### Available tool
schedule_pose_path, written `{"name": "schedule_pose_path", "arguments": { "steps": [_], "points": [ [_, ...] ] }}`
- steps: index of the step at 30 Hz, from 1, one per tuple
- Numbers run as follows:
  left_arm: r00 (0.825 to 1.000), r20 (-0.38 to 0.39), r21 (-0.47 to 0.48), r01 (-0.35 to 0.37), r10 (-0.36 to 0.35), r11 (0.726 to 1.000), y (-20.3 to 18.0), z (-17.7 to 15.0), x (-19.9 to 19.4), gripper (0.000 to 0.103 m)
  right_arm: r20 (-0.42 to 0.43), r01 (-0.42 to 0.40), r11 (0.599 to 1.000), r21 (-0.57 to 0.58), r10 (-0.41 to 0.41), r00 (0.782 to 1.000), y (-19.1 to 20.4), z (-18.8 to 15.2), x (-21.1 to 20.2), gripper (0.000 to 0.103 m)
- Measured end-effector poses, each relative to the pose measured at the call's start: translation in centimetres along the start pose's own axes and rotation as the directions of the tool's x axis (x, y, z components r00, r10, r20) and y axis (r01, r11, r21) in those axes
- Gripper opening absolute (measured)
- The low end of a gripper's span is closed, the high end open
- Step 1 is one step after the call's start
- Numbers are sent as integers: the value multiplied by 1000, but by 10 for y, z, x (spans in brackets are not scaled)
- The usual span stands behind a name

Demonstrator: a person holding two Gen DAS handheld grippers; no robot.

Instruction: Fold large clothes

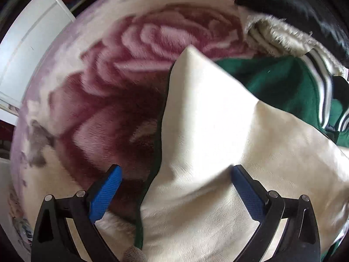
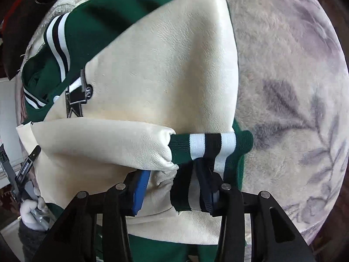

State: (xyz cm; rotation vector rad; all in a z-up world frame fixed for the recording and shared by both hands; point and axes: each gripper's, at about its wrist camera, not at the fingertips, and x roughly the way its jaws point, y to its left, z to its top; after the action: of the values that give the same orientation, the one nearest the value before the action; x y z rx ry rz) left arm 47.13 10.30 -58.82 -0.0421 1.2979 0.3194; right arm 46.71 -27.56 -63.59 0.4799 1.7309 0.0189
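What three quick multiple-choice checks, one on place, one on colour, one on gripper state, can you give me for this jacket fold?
1. What does the green varsity jacket with cream leather sleeves lie on?
A. a plush floral blanket
B. a bare wooden table
C. a tiled floor

2. What colours band the ribbed knit cuff?
A. red and yellow
B. green, white and black
C. plain grey

3. How are the grippers?
A. both open
B. both shut on cloth
C. left open, right shut on the sleeve end

Answers: 1 A, the rose-patterned plush blanket spreads under it. 2 B, the stripes show plainly. 3 C, the left gripper is spread wide; the right gripper pinches the cream sleeve at its cuff.
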Motion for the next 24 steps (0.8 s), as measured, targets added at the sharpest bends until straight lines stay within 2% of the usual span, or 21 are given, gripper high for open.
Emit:
{"name": "schedule_pose_path", "arguments": {
  "steps": [2,4,6,8,9,11,14,15,16,17,18,21,22,24],
  "points": [
    [999,34,11,-23,23,1000,-1,-4,-16,103,13,-97,995,17,97,995,-2,5,-28,47],
    [998,61,14,-9,8,1000,-4,-11,-33,103,98,-202,977,66,196,976,-17,14,-65,55],
    [997,74,2,11,-11,1000,-10,-19,-45,103,172,-234,966,108,214,962,-36,33,-88,71],
    [997,72,-1,21,-21,1000,-22,-25,-50,103,199,-226,959,168,191,961,-60,66,-91,72],
    [997,74,4,14,-14,1000,-29,-27,-51,103,183,-225,952,208,188,965,-72,83,-83,72],
    [997,70,18,-9,7,1000,-44,-34,-49,103,114,-260,925,276,237,965,-89,114,-56,72],
    [997,69,58,-41,37,997,-66,-39,-45,103,-75,-310,896,317,349,934,-87,138,-7,72],
    [996,70,71,-53,48,996,-72,-42,-45,103,-129,-293,900,322,349,928,-82,140,7,63],
    [996,71,84,-66,60,994,-80,-45,-46,103,-129,-262,914,311,314,941,-76,140,11,51],
    [995,74,96,-78,71,992,-85,-47,-46,103,-123,-242,921,304,290,949,-73,141,10,21],
    [994,79,110,-85,77,990,-91,-50,-46,103,-105,-250,917,310,294,950,-68,140,7,12],
    [993,83,134,-97,87,986,-102,-52,-46,103,7,-175,949,262,180,984,-52,141,-23,9],
    [993,82,139,-90,79,986,-105,-53,-47,103,58,-139,958,250,128,990,-52,143,-33,9],
    [994,81,150,-90,78,985,-109,-54,-49,103,86,-137,951,278,118,989,-57,146,-34,9]
  ]
}}
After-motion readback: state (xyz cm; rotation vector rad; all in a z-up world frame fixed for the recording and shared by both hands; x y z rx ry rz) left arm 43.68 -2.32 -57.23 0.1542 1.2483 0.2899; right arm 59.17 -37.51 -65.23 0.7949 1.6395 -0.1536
